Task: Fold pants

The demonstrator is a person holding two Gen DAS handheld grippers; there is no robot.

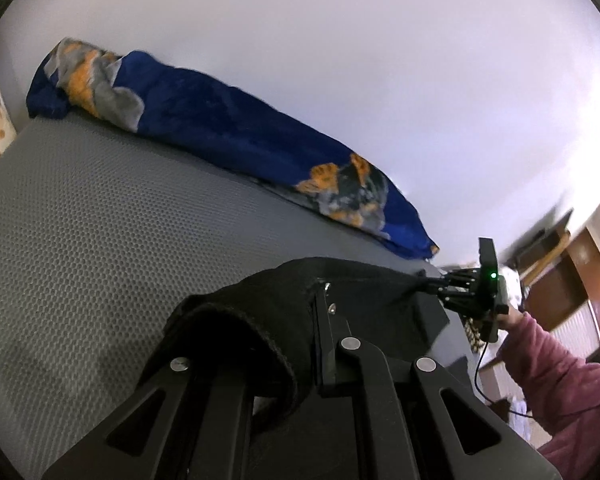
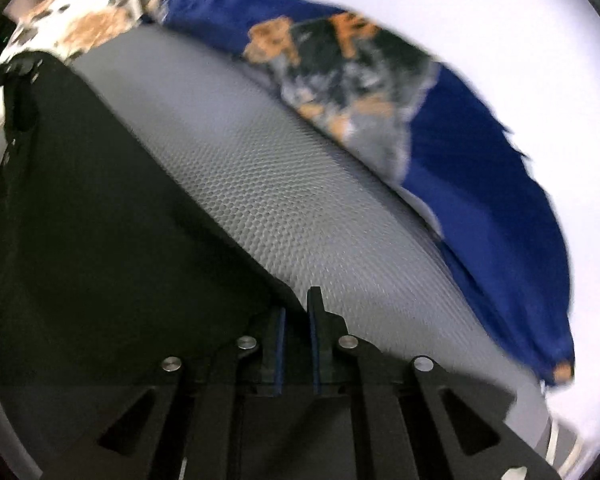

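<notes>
Black pants (image 1: 268,312) hang lifted over the grey mattress (image 1: 80,220), stretched between my two grippers. My left gripper (image 1: 325,292) is shut on the cloth, and a thick folded hem droops over its left finger. To the right in the left wrist view, my right gripper (image 1: 428,280) pinches a far corner of the pants, held by a hand in a pink sleeve (image 1: 560,380). In the blurred right wrist view the pants (image 2: 100,220) fill the left side. Their edge runs down between the blue pads of the right gripper (image 2: 298,306), which is shut on it.
A blue blanket (image 1: 220,128) with an orange and grey print lies bunched along the mattress's far side, against a white wall; it also shows as the blanket (image 2: 480,160). A patterned pillow (image 2: 84,24) sits at the head end. Brown wooden furniture (image 1: 572,272) stands beyond the bed.
</notes>
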